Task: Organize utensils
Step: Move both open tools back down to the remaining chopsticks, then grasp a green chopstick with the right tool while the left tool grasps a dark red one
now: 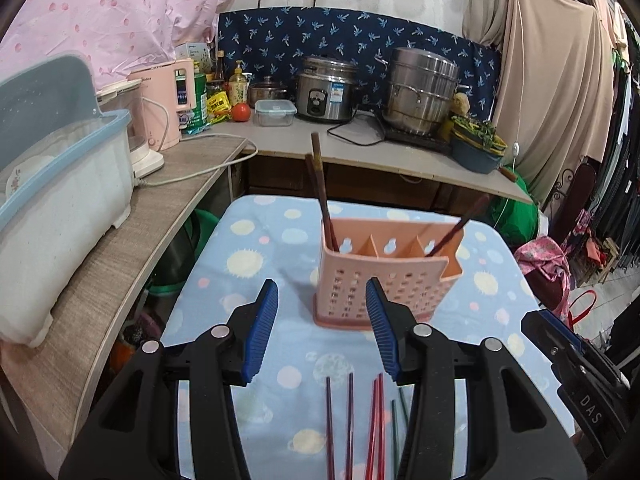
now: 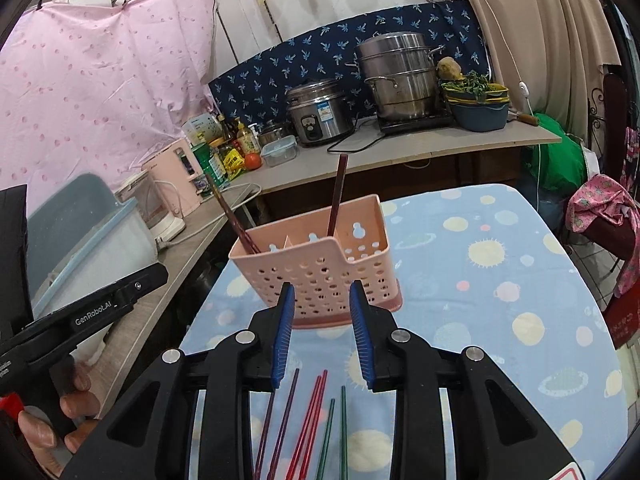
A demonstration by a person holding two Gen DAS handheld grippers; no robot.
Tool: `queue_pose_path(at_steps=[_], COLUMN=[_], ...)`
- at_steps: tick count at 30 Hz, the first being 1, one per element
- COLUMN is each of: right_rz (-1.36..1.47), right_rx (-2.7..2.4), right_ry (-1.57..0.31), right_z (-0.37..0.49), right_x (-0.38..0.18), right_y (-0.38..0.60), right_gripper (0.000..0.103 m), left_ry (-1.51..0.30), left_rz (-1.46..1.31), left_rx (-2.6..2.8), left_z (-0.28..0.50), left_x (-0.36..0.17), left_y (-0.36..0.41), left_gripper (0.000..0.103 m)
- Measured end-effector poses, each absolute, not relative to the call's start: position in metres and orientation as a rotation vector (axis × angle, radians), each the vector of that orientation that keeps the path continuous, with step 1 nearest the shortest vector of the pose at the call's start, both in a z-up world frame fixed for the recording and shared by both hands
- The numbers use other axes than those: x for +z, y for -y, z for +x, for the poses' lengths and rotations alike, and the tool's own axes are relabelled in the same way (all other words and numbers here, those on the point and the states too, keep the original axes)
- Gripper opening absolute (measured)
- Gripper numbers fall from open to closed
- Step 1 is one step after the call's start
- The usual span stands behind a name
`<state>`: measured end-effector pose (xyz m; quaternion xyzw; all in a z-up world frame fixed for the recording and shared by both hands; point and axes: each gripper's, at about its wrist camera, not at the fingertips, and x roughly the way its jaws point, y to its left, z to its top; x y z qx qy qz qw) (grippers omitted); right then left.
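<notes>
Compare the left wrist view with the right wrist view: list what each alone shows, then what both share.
Left wrist view only: the right gripper's body at the right edge.

Right wrist view only: the hand holding the left gripper, at the lower left.

Both: the pink utensil holder with dark chopsticks standing in it, and the loose chopsticks lying on the blue spotted cloth.

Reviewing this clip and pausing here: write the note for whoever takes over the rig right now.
Left gripper: open, empty, above the table.
Right gripper: open, empty, just short of the holder.
Holder stands on the table. Two brown chopsticks sit in its left end section, one in the right.
Done: those three.
Left: the purple, red and green pairs lying loose on the cloth under the grippers; pick them up and drop them in.
</notes>
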<state>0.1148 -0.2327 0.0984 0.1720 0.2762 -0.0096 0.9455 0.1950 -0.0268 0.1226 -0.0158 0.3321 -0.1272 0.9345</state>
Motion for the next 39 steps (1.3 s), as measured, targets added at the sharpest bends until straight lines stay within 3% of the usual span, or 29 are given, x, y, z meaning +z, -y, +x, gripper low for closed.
queue_pose_path(at_steps=[32,39], right_rz=[0.265,0.271], right_rx=[0.0,0.002], right_ry=[-0.907,-0.936], right_z=[-0.007,-0.014], right_x=[-0.043,-0.054], right_y=[0.178,0.173], right_gripper=[0.028,0.028], left_ry=[-0.967,-0.985], left_rz=[0.048,0.042], left_rx=[-0.279,-0.285], left_z=[0.089,0.076], left_x=[-0.01,-0.022], left_y=[-0.003,-0.009], left_gripper=[0.044,0.05])
